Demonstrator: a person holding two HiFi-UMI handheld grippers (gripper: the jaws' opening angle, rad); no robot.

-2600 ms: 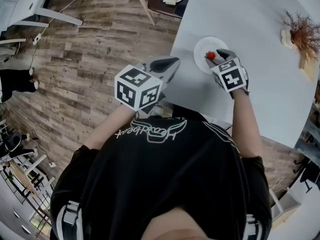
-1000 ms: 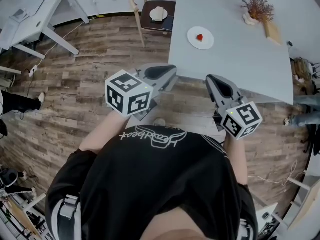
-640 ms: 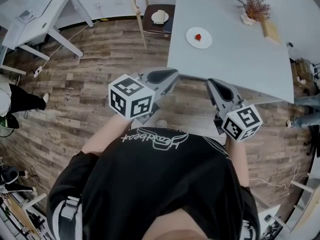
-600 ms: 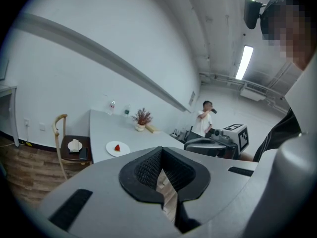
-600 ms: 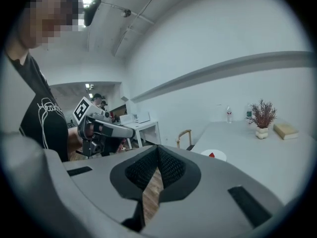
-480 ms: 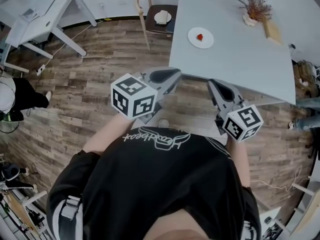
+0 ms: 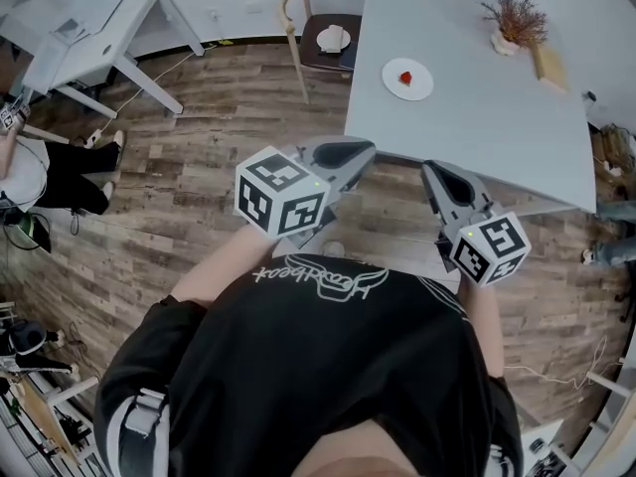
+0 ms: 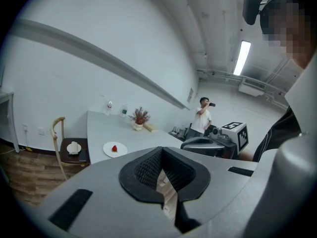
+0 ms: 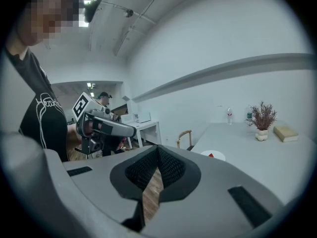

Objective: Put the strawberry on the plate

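The red strawberry (image 7: 404, 78) lies on the small white plate (image 7: 419, 87), which sits near the left edge of the pale grey table (image 7: 477, 107). Both grippers hang over the wooden floor, well short of the table's near edge. My left gripper (image 7: 356, 154) is shut with nothing in it, and my right gripper (image 7: 437, 174) is shut and empty too. In the left gripper view the plate (image 8: 120, 150) with the strawberry (image 8: 114, 148) shows far beyond the closed jaws (image 8: 161, 175). The right gripper view shows the plate (image 9: 216, 156) small behind its closed jaws (image 9: 156, 175).
A wooden chair (image 7: 295, 13) with a white object on its seat stands at the table's far left corner. A dried plant in a vase (image 7: 519, 20) and a tan block (image 7: 550, 66) sit on the table's far side. A white desk (image 7: 79, 18) and a seated person (image 7: 50, 172) are at left.
Earlier my right gripper was at the plate by the strawberry; since then both grippers have drawn back off the table. Over the last second they only drifted slightly with the view.
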